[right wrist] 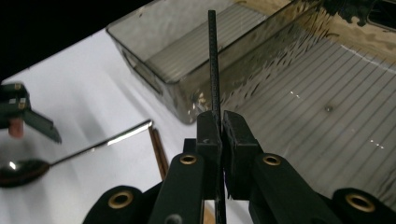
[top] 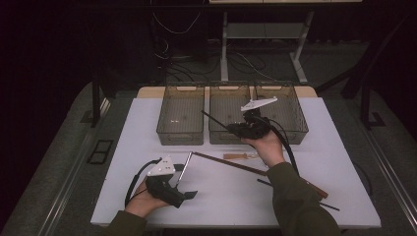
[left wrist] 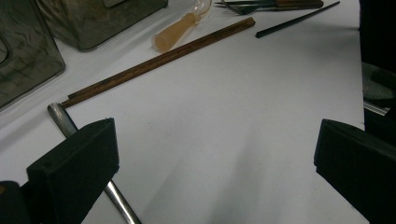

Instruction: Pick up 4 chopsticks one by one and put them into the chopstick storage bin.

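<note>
Black chopstick (right wrist: pixel 213 60): thin, dark, pinched between the jaws of the right gripper (right wrist: pixel 222 122), which are closed tight on it. Stick runs straight out past the jaw tips and also trails back below them. In the high view the same stick (top: pixel 215 121) points left and away from the right gripper (top: pixel 252 126), held up over the middle bin (top: pixel 229 138) of three clear smoky plastic bins at the far side of the white table (top: pixel 147 113).

Left gripper (top: pixel 172 192): near edge of table, left side, jaws spread wide with nothing between them; the left gripper view shows bare tabletop between its two black pads (left wrist: pixel 74 168).

Spoon (top: pixel 184 168): metal, lying just beside the left gripper, handle (left wrist: pixel 63 119) passing under the left pad.

Brown chopstick (left wrist: pixel 159 60): wooden, flat on the table, one end close to the spoon handle tip; whether touching, cannot tell.

Second black chopstick (left wrist: pixel 296 19): flat on the table, farther out. Pale plastic-handled utensil (left wrist: pixel 175 33) beside the brown chopstick. Fork (left wrist: pixel 261 5) with wooden handle beyond it.
</note>
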